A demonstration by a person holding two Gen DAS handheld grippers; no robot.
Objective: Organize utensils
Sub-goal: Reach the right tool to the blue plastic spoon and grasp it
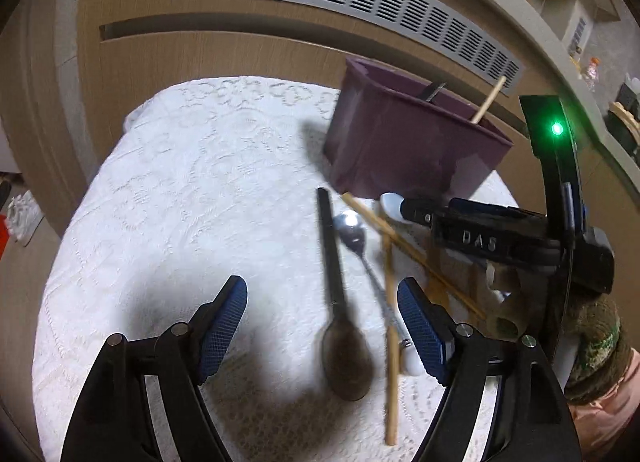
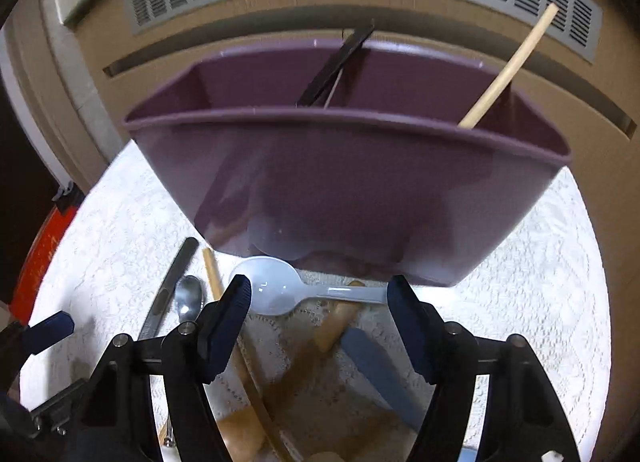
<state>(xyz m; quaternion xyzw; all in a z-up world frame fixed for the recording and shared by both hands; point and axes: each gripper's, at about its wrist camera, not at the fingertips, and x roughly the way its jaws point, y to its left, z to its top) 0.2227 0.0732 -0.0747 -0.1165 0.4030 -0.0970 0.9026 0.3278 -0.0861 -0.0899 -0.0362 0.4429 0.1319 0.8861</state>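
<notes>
Left wrist view: left gripper (image 1: 322,326) hangs over the white lace tablecloth (image 1: 180,201), jaws spread wide, nothing between the pads. It is angled down at the table from above. Below its opening lies a dark spoon (image 1: 340,302), bowl toward the camera, handle pointing away to the purple utensil holder (image 1: 408,141). Just right of it lies a metal spoon (image 1: 354,236), bowl away from the camera. A wooden chopstick (image 1: 390,338) runs lengthwise next to the right pad; a second chopstick (image 1: 400,238) crosses it diagonally. The holder stands at the far right of the cloth, with a wooden stick (image 1: 488,99) and a dark handle (image 1: 435,90) poking out of it. The right gripper (image 1: 408,209) enters from the right, low near the holder's base, over a white plastic spoon (image 1: 390,201); its jaw state is not readable from here. Person's sleeve (image 1: 596,346) at right edge.

Right wrist view: right gripper (image 2: 318,294) points at the holder (image 2: 344,189), jaws wide apart, empty. The white plastic spoon (image 2: 276,292) lies crosswise just ahead of the fingertips, bowl near the left pad, handle reaching toward the right pad, at the foot of the holder. The holder has compartments: the stick (image 2: 508,69) leans in the right one, the dark handle (image 2: 336,65) at the centre back. Metal spoon (image 2: 188,298), dark spoon handle (image 2: 172,286) and a chopstick (image 2: 212,274) lie left of the gripper. Blurred wooden and blue-grey utensils lie under the gripper.
</notes>
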